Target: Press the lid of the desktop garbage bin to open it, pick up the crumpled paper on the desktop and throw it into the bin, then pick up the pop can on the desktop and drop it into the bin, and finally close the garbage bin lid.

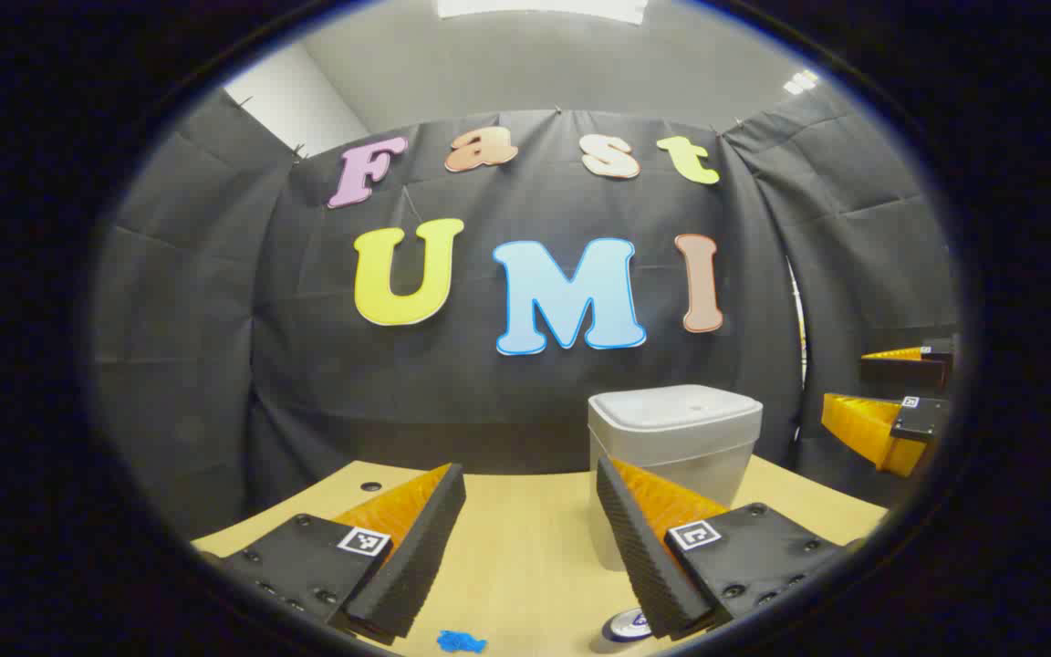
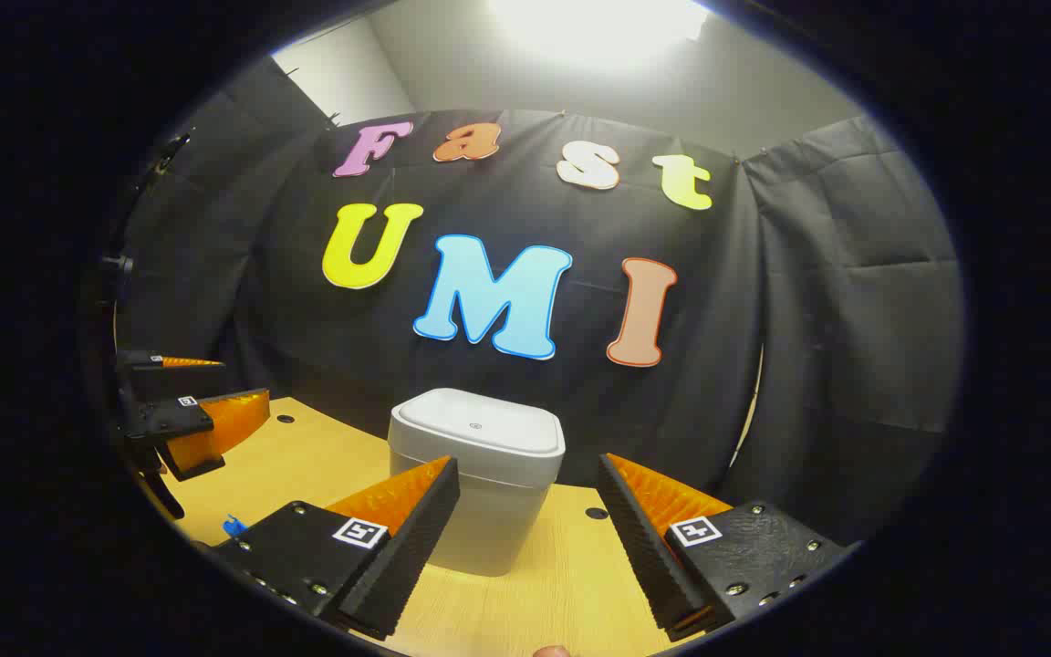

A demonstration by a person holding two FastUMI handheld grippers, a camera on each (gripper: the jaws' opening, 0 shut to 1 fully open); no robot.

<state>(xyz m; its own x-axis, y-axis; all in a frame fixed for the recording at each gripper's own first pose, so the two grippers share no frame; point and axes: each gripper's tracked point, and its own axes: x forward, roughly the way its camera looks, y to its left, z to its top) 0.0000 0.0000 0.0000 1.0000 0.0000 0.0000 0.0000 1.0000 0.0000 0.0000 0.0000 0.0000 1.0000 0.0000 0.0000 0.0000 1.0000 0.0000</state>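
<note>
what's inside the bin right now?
Cannot tell: the bin's lid is down, covering the interior. Nothing rests on the lid. Blue crumpled paper and the pop can sit on the desktop, so likely neither is in yet.

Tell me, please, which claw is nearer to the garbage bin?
Right, as far as I can judge. The right claw faces the garbage bin almost head-on, its fingers framing it. The left claw has the bin off beside one finger. Both are open and touch nothing.

Wooden desktop [image 1: 525, 557], small round holes [image 2: 596, 513], ceiling light [image 2: 594, 23]
</note>
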